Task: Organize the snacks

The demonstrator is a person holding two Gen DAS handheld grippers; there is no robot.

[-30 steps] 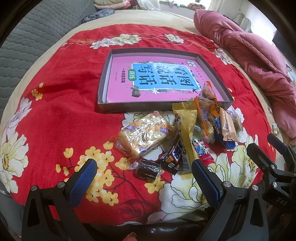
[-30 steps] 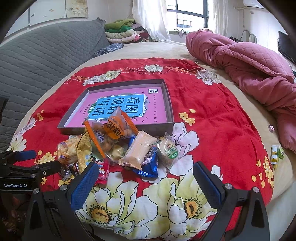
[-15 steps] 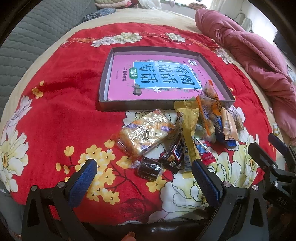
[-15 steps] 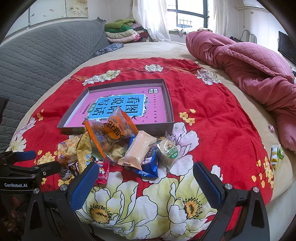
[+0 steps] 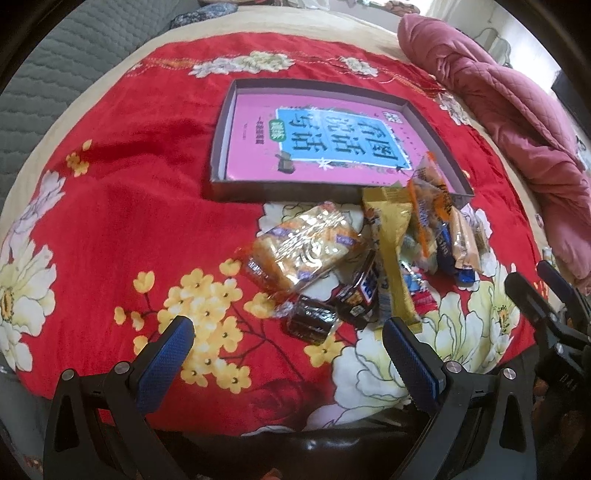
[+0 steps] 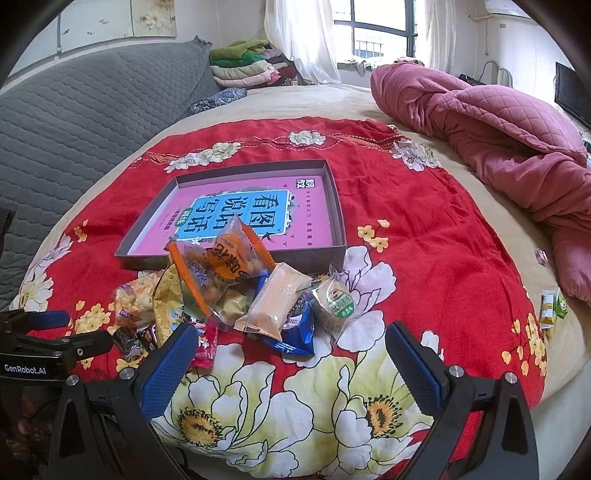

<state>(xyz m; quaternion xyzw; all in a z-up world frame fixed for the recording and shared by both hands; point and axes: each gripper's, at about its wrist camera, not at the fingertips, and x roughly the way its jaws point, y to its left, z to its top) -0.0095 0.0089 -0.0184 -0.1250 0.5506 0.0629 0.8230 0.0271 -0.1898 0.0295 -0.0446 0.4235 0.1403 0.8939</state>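
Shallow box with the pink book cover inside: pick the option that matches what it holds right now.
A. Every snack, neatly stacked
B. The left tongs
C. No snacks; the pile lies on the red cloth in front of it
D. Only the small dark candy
C: the box shows only its pink printed floor, while the snack pile sits on the red floral cloth against its near wall, one orange packet leaning up over that edge.

Daylit bedroom, window [image 6: 376, 33], grey headboard [image 6: 92, 107]
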